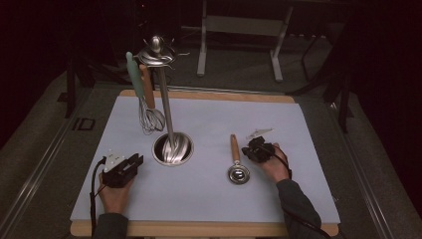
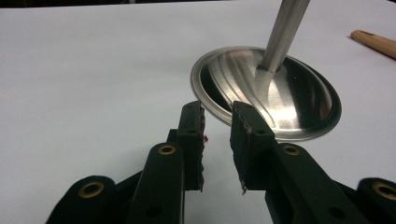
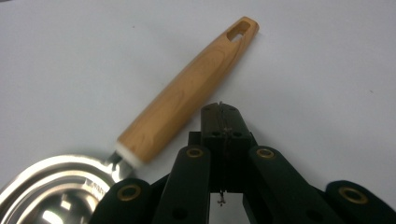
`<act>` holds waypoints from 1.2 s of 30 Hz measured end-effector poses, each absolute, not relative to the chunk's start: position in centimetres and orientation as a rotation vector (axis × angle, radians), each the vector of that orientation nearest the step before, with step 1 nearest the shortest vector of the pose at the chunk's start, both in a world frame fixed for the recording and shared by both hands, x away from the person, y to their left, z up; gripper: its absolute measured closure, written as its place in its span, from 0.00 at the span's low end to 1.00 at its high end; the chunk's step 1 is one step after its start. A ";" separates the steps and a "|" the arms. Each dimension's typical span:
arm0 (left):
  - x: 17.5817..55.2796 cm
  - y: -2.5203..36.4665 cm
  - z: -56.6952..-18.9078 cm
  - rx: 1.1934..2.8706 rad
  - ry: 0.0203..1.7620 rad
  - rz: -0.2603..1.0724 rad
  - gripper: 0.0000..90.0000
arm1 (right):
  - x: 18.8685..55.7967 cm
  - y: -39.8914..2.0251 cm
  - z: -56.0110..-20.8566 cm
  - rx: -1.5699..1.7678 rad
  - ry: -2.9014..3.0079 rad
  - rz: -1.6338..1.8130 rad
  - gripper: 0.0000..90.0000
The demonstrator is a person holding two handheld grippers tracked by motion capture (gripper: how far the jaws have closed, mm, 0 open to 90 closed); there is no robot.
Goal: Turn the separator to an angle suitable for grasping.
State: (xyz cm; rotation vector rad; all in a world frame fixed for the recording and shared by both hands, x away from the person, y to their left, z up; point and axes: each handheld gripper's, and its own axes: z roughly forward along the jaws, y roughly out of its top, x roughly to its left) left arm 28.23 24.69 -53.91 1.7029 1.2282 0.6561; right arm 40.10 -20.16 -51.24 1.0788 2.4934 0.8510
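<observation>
White sheeting (image 1: 209,194) covers the wooden table (image 1: 199,230), and everything sits on it. Largest is the steel utensil stand (image 1: 171,148), its round base near the middle and its pole rising to hooks where a wire whisk (image 1: 151,118) with a pale green handle hangs. To the right of the base lies a small ladle (image 1: 237,164), steel bowl toward the person, wooden handle (image 3: 187,95) pointing away. The right gripper (image 3: 225,122) rests just beside that handle, jaws pressed together with nothing between them. The left gripper (image 2: 217,128) sits well apart at the left, aimed at the stand's base, jaws parted and empty.
</observation>
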 end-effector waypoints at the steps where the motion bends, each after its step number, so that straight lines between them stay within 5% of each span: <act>1: 28.2 24.7 -53.9 1.703 1.228 0.656 0.83 | 40.1 -20.2 -51.2 1.079 2.493 0.851 1.00; 20: 28.2 24.6 -53.9 1.710 1.224 0.658 0.82 | 41.1 -15.5 -51.4 1.008 2.588 0.812 0.98; 29: 28.2 24.6 -53.9 1.710 1.225 0.663 0.82 | 39.7 -14.9 -50.0 0.990 2.643 0.921 0.75; 36: 28.2 24.6 -53.9 1.711 1.224 0.662 0.81 | 39.2 -14.1 -50.8 0.989 2.690 0.862 0.73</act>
